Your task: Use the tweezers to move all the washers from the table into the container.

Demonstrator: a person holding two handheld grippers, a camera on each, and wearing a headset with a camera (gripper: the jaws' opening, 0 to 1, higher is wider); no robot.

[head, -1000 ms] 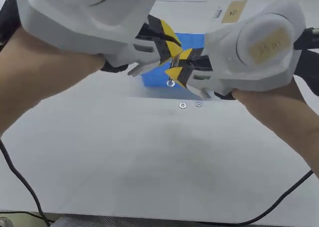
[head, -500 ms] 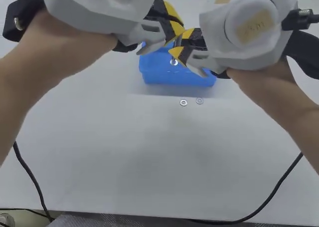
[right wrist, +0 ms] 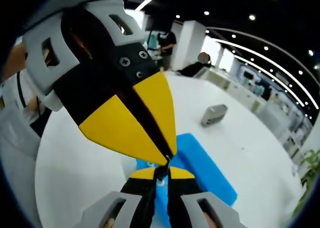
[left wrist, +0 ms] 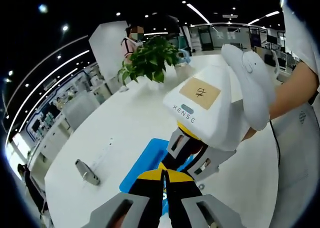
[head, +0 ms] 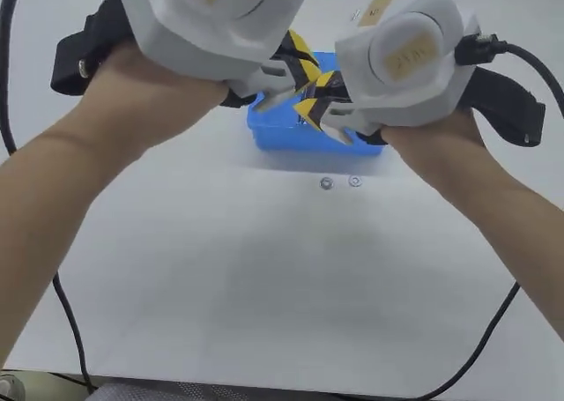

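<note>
Two small metal washers (head: 326,182) (head: 354,181) lie side by side on the white table (head: 264,269), just in front of the blue container (head: 280,137). Above the container my two grippers meet tip to tip. The left gripper (head: 304,77) comes in from the left and the right gripper (head: 310,108) from the right, both with jaws pressed together. In the right gripper view its own jaws (right wrist: 161,175) pinch a thin dark piece, apparently the tweezers (right wrist: 161,173), under the left gripper's yellow jaw. The tweezers' tip is hidden.
Black cables run off the table's front at the left (head: 66,330) and right (head: 493,330). A small grey block (right wrist: 214,115) stands on the table beyond the container. A potted plant (left wrist: 150,60) and other desks stand far behind. The table in front of the washers is bare.
Both grippers have moved away from me and now hang over the blue container. A washer hung from the tweezers' tip in the earlier frames; it is hidden now. The two table washers stay put.
</note>
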